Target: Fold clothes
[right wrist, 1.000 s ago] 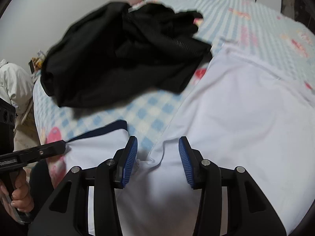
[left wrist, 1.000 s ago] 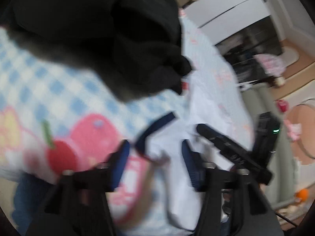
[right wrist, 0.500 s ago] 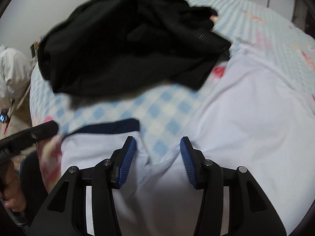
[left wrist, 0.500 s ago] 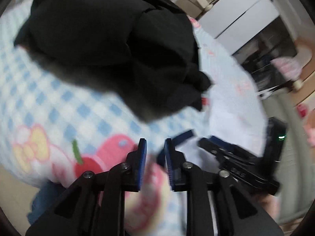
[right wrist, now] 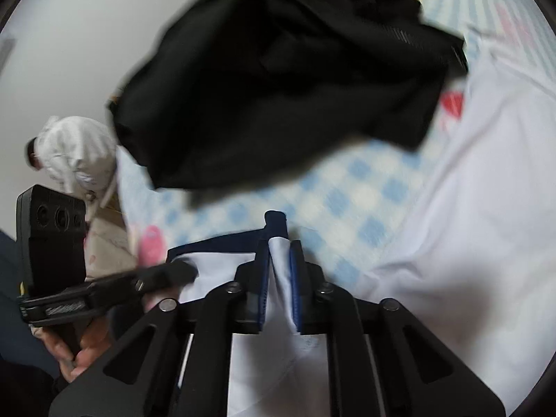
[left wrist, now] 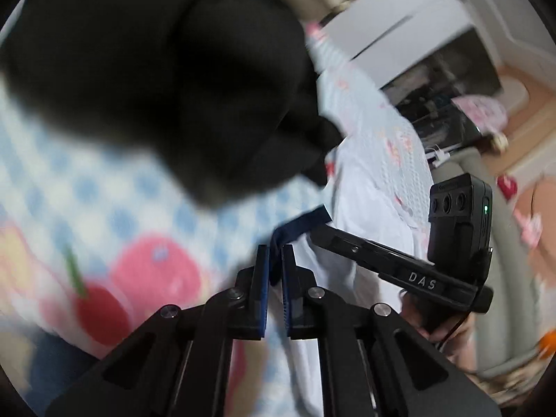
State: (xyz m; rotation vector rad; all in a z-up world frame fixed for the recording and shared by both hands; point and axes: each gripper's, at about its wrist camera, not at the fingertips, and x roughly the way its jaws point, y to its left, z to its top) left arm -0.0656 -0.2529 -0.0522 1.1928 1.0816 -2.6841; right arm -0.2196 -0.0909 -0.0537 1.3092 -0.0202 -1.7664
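The white shirt (right wrist: 469,215) lies spread on the checked bedsheet (right wrist: 347,191), just this side of the black garment (right wrist: 278,80), and its navy-edged sleeve (right wrist: 222,243) is the piece in play. It looks thin, light and limp, likely to sag and slide the moment one corner is let go, so the hemmed navy band is the sensible place to pinch: doubled cloth, less likely to slip through the pads.

The right gripper (right wrist: 279,264) is closing, and a white fold with the navy tip stands pinched between its blue pads. The left gripper (left wrist: 274,267) has come to a narrow slit; the navy band (left wrist: 299,224) runs into that slit, and it appears to be held, though blur makes the contact hard to confirm.

From the right wrist you get the shirt body running wide to the right of the black garment, plus the left gripper nosing onto the sleeve from the left and a pale bundle (right wrist: 76,153) by the wall. From the left wrist the shirt is only a sliver below the black garment, but you see the apple print (left wrist: 100,309) on the sheet, the right gripper's body (left wrist: 399,274), and cupboards (left wrist: 399,10) beyond.
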